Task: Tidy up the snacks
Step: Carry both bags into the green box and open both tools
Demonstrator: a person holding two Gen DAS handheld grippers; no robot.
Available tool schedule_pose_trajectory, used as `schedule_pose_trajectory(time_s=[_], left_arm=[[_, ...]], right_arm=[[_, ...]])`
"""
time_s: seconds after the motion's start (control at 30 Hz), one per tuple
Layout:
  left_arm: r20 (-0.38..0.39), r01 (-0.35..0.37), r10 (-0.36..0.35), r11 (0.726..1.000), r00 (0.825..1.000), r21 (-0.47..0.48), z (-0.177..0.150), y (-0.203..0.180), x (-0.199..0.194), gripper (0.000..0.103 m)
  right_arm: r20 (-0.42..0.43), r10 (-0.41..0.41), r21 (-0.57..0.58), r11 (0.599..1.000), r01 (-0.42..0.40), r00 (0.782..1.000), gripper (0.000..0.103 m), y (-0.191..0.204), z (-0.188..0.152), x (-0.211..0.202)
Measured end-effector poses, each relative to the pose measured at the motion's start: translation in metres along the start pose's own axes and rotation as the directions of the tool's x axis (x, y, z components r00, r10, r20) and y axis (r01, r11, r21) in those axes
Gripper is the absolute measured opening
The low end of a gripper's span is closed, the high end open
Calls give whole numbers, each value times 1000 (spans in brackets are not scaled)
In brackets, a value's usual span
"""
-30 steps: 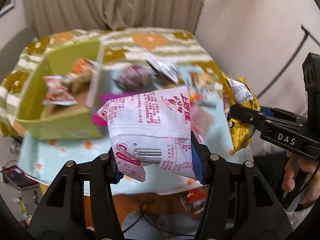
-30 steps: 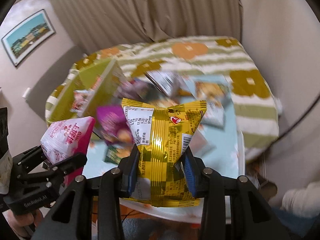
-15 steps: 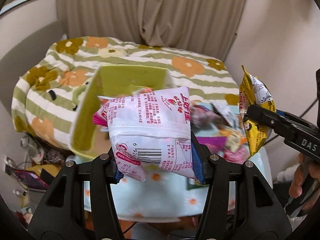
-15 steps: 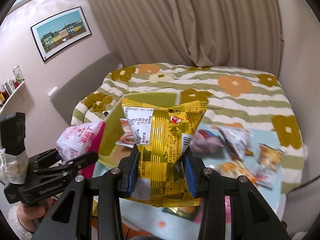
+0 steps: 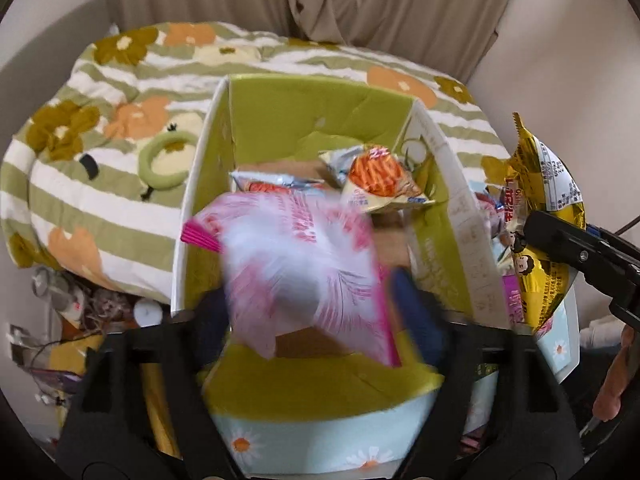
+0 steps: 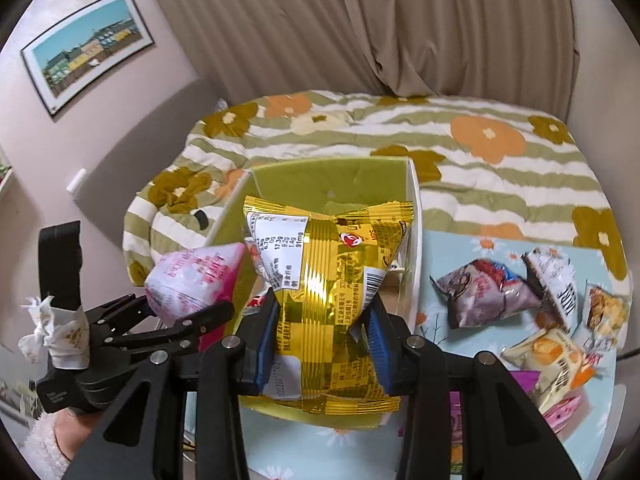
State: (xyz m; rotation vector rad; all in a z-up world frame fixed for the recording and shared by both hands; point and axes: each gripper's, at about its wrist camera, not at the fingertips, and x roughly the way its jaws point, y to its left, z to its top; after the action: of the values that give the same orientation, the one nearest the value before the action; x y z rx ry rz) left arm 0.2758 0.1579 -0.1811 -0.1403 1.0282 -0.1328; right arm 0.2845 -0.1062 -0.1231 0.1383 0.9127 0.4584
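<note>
Left gripper (image 5: 316, 312): my jaws had just spread, pink packet (image 5: 304, 264) dropping over the green box (image 5: 312, 120).
Right gripper (image 6: 324, 320): pinched the gold packet (image 6: 328, 280).
Done: some packets boxed.
Left: several on the table (image 6: 452, 248).

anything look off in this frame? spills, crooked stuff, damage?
No spill or damage. The pink snack bag is a motion blur over the green box; the left gripper jaws have just been opening, so it looks mid-drop. The right gripper clamps the gold bag.
</note>
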Motion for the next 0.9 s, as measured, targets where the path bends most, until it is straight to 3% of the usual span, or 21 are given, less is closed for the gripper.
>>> schedule_pose_trajectory(time_s=[0.2, 0.33, 0.63, 0.9], left_arm=[[7, -1, 1, 1000, 1000, 16, -10, 7, -1, 95], [27, -40, 39, 999, 999, 18, -24, 9, -11, 95], [69, -92, 93, 995, 993, -23, -40, 9, -40, 95], [87, -129, 135, 989, 987, -72, -44, 12, -53, 95]], right_arm=[[-43, -31, 46, 998, 33, 999, 37, -2, -7, 17], [-60, -35, 51, 998, 38, 998, 37, -1, -10, 21], [-77, -2, 1, 1000, 2, 997, 37, 10, -6, 28], [-140, 3, -79, 997, -14, 990, 40, 19, 5, 69]])
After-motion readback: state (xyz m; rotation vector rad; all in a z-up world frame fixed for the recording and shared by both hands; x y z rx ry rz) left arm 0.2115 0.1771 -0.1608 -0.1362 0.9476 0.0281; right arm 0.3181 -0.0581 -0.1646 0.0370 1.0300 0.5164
